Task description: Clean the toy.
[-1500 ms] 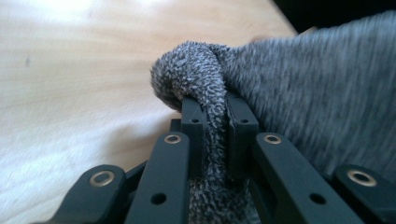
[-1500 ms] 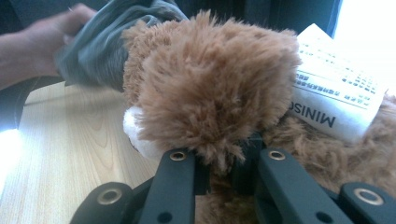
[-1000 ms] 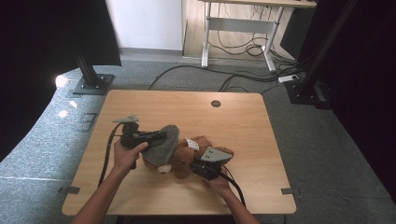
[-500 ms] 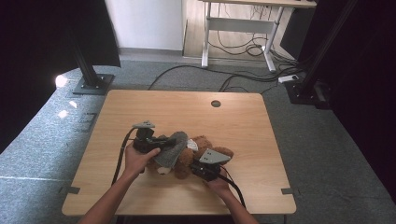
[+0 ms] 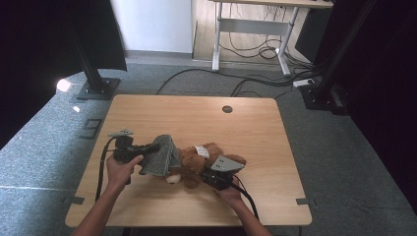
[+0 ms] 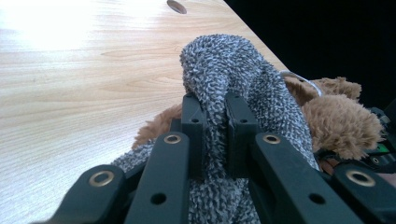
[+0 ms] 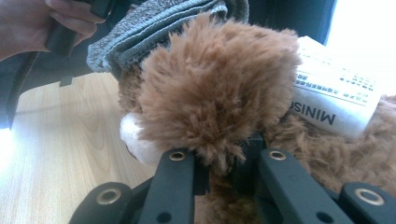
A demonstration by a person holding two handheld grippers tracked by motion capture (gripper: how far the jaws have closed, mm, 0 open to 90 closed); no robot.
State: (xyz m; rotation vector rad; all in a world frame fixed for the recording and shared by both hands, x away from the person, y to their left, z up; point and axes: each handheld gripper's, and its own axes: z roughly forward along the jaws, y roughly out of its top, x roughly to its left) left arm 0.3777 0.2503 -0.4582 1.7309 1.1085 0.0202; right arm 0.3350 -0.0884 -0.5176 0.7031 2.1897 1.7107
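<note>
Far left on the wooden table (image 5: 147, 113): left gripper (image 5: 155, 146), held in a hand (image 5: 120, 169), jaws clamped on a fold of grey knitted cloth (image 5: 162, 156). In the left gripper view, fold of cloth (image 6: 219, 93) pinched tight between the two black pads (image 6: 192, 126), rising above the jaw tips in a rounded hump and spilling down below them on both sides. Beyond and to the right of those jaws, brown fur of the teddy bear (image 6: 343, 123), touching the cloth.

Centre: teddy bear (image 5: 196, 160) lying on the table, cloth draped over its left end, white label (image 5: 202, 151) on top.

Right: right gripper (image 5: 209, 176), held in the other hand (image 5: 231, 191), jaws closed on a tuft of the bear's fur. In the right gripper view, brown fur (image 7: 219, 88) bulging up from between the pads (image 7: 201, 175); white paw patch (image 7: 137, 140) just left of the jaws; printed label (image 7: 334, 93) up and to the right; grey cloth (image 7: 159, 28) above and beyond the tips, with the left hand (image 7: 42, 21) at the top left corner.
</note>
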